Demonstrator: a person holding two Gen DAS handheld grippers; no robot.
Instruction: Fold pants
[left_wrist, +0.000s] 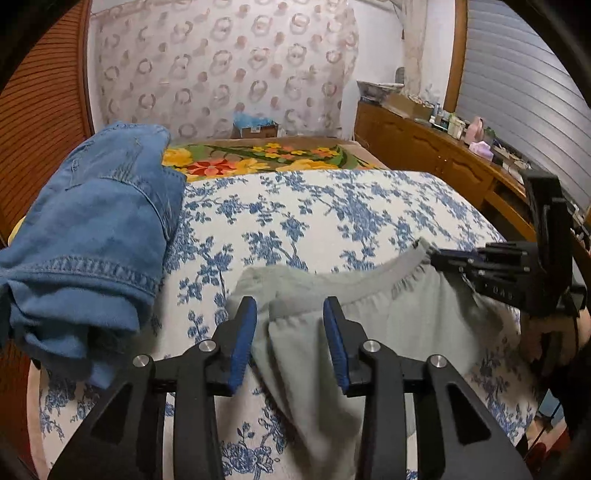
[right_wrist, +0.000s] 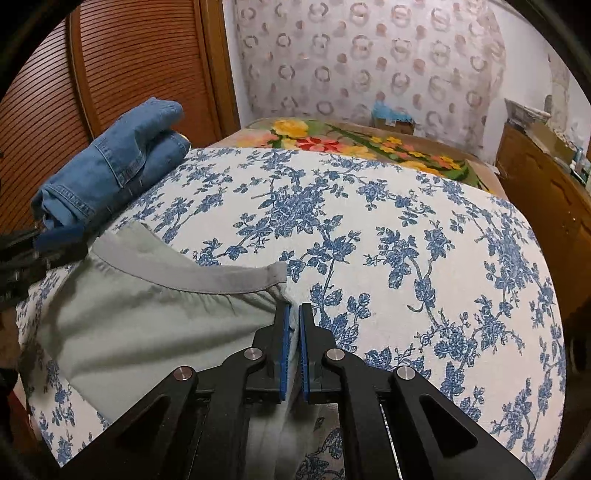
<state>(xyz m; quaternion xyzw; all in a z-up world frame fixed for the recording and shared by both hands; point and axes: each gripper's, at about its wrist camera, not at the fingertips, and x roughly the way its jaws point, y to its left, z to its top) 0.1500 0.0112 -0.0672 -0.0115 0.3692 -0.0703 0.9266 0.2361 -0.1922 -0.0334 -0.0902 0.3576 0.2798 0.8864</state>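
Light grey-green pants (left_wrist: 388, 328) with a grey elastic waistband lie on the blue-flowered bedspread (left_wrist: 314, 210), waistband away from me. My left gripper (left_wrist: 290, 314) is open, its jaws standing either side of the left end of the waistband. My right gripper (right_wrist: 294, 317) is shut on the right corner of the pants (right_wrist: 147, 325) at the waistband. It also shows in the left wrist view (left_wrist: 443, 258), pinching that corner. The left gripper shows in the right wrist view (right_wrist: 55, 240) at the far left.
Folded blue jeans (left_wrist: 96, 221) lie on the left side of the bed. A bright flowered blanket (left_wrist: 258, 158) lies at the far end. A wooden sideboard (left_wrist: 436, 151) with small items stands right. A wooden slatted door (right_wrist: 129, 66) is left.
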